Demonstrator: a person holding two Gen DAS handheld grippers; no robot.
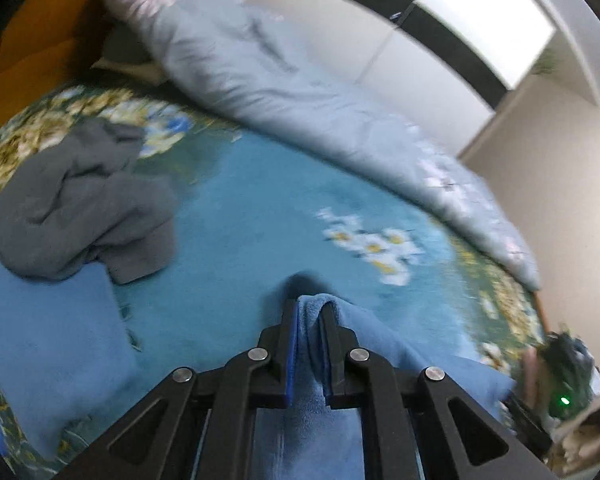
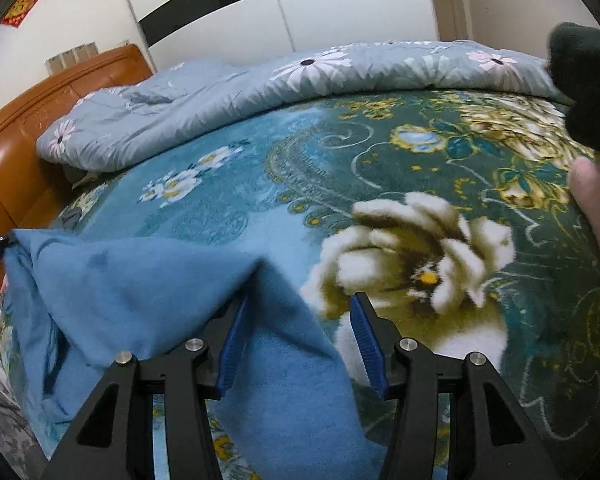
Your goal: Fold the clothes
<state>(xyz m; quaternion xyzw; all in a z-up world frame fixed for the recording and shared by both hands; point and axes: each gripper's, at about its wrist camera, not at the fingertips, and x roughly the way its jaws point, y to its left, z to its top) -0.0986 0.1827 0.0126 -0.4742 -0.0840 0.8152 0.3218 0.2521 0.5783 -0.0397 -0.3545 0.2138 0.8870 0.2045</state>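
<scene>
Left gripper [image 1: 308,308] is clamped on a bunched fold of the blue cloth [image 1: 52,340], jaws narrow, pads biting the edge so I can carry that end over the bed [image 1: 240,208]. Right gripper [image 2: 296,308] stands about half open; the cloth drapes over its left finger and lies between the jaws, but the pads don't press it, so no hold there yet. The cloth spreads along the near edge of the bed. Grey garment [image 1: 84,200] sits crumpled toward the headboard [image 2: 16,136] end, untouched, waiting its turn. Quilt [image 2: 260,80] is pushed to the far edge, I judge to clear folding room.
</scene>
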